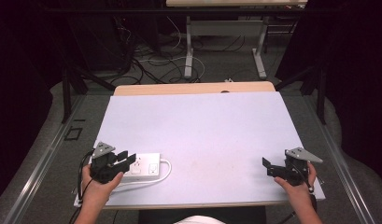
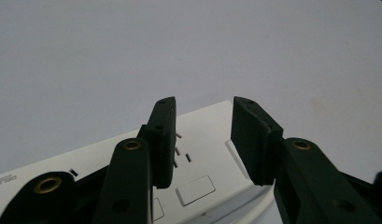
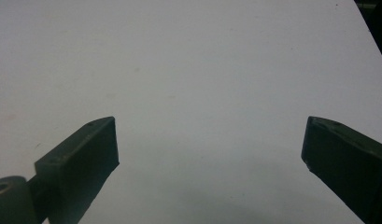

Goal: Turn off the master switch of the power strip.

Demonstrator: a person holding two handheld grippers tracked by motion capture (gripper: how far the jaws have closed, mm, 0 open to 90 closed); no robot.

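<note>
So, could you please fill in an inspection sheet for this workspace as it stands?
Surface: pale sheet covering a wooden table, faint smudges.
Job's things: white power strip lying flat at the near left, sockets up.
Clutter: nothing seen.
Grippers: left gripper over the power strip's top, jaws apart on either side of a socket, pads not seen pressing; right gripper wide open above bare sheet.
Cables: the strip's white cord loops beside it; dark cables on the floor beyond.
Surroundings: another table's legs, dark curtains at the sides.
</note>
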